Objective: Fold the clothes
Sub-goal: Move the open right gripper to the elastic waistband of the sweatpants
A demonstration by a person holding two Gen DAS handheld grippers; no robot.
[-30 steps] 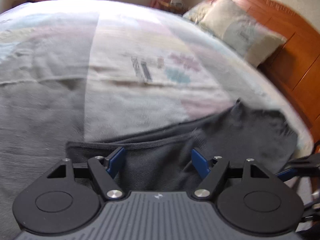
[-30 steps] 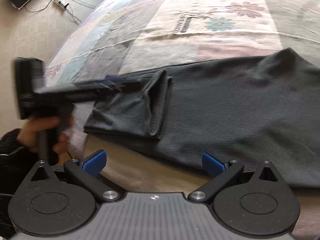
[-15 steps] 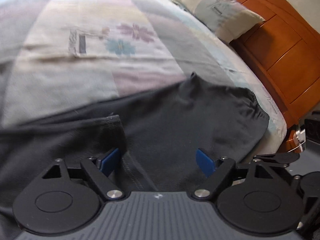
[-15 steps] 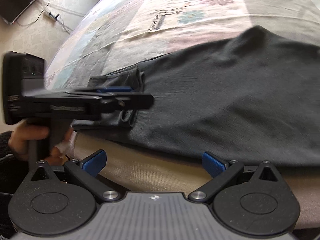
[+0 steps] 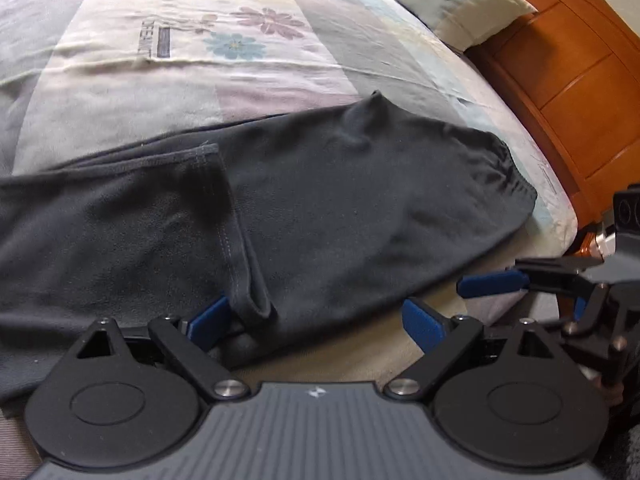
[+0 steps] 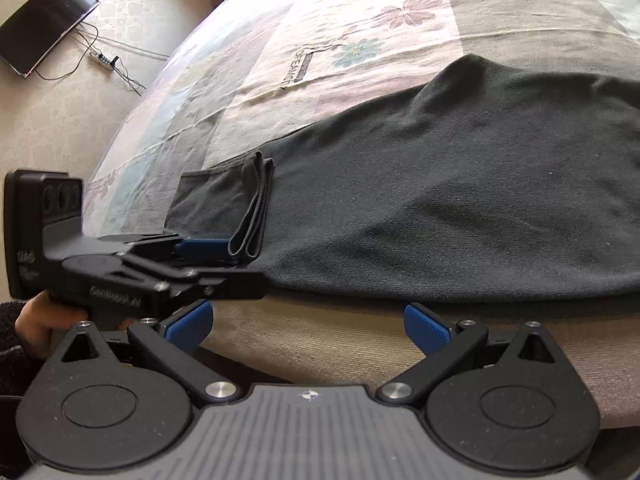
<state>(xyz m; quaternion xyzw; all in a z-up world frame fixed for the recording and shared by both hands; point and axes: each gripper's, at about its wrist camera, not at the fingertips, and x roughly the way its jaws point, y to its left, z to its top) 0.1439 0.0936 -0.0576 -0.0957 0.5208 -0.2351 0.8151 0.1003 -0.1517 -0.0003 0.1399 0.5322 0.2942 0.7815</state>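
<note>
A dark grey garment (image 5: 360, 208) lies spread along the near edge of the bed, and its folded-over end with a stitched hem (image 5: 228, 216) rests on top. My left gripper (image 5: 318, 320) is open at the near edge, its left fingertip (image 5: 210, 318) beside the hem's corner and nothing clamped. In the right wrist view the same garment (image 6: 440, 200) fills the middle, with the doubled hem (image 6: 254, 208) at its left. My right gripper (image 6: 308, 322) is open just short of the cloth, over the mattress side. The left gripper (image 6: 206, 247) shows side-on there, held by a hand (image 6: 40, 320).
The flowered bed sheet (image 5: 240, 40) stretches beyond the garment. A pillow (image 5: 452, 4) and a wooden headboard (image 5: 580, 80) stand at the right. On the floor to the left are a dark screen (image 6: 44, 24) and a power strip with cables (image 6: 104, 58).
The left gripper has travelled right along the garment toward the headboard, and the folded hem now lies further over the cloth. The right gripper has edged closer to the bed edge. Both stayed open.
</note>
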